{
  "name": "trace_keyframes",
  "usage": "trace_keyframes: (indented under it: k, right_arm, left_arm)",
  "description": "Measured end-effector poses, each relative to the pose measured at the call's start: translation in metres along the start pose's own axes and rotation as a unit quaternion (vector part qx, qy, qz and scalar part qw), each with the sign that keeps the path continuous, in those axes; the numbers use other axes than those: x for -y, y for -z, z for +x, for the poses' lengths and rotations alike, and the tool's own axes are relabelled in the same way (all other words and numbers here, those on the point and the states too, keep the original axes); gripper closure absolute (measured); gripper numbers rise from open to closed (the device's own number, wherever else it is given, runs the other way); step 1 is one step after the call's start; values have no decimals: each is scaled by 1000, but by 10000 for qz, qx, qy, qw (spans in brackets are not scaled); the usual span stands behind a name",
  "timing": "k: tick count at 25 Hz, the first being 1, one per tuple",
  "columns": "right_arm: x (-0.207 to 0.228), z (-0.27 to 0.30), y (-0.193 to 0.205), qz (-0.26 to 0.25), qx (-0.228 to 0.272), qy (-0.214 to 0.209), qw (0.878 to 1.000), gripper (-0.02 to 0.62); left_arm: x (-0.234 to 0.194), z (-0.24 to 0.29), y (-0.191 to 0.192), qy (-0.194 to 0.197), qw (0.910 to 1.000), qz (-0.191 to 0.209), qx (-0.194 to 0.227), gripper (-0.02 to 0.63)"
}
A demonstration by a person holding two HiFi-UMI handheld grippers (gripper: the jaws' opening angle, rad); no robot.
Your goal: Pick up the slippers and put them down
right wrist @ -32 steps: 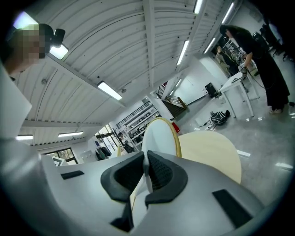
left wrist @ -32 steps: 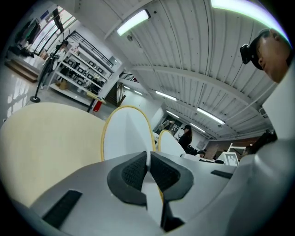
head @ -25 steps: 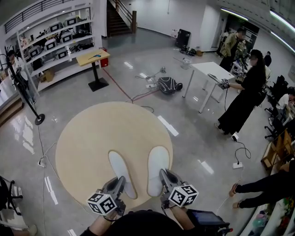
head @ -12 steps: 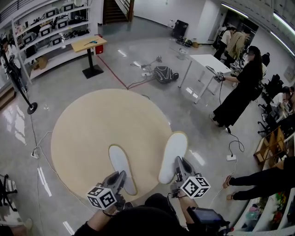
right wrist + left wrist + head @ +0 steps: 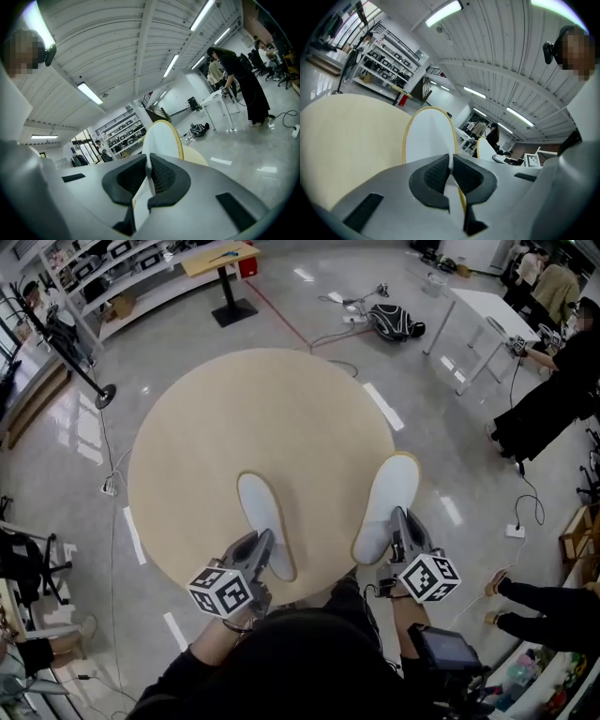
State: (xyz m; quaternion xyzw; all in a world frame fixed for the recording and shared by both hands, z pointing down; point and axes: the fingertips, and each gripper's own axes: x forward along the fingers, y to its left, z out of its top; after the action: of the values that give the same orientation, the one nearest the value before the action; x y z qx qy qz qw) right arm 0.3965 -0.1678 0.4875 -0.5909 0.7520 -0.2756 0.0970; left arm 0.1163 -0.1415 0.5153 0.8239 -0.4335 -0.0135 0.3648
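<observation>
Left tool (image 5: pixel 263 547) clenched on left slipper (image 5: pixel 261 514) heel; right tool (image 5: pixel 399 524) clenched likewise on right slipper (image 5: pixel 388 499). Left slipper sat over table (image 5: pixel 234 418); right overhung rim. Risk: right slipper, lowered there, could tip to floor; thin sole could twist from pads.

Head view: overhead, steeply downward, above near edge of round beige surface (image 5: pixel 253 427). Gripper views: low, close behind jaws of left gripper (image 5: pixel 265 540) and right gripper (image 5: pixel 398 521), facing far; surface shared.
</observation>
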Motion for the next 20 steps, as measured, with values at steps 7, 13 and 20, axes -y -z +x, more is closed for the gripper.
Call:
trace_keyframes:
  k: [7,13,20]
  right_arm:
    - [70,66,-7,68,-515,-168,9985,568]
    - [110,111,-4,37,-976,-303,9948,568]
    - [146,146,-8,-91,-1442,-475,9884,568]
  left_arm:
    - [-6,81,17,-489,9985,-122,-228,575]
    - [-9,151,32,-632,9967,-300,-415,575]
    - [-8,227,46,-688,9950,-422,-590,575]
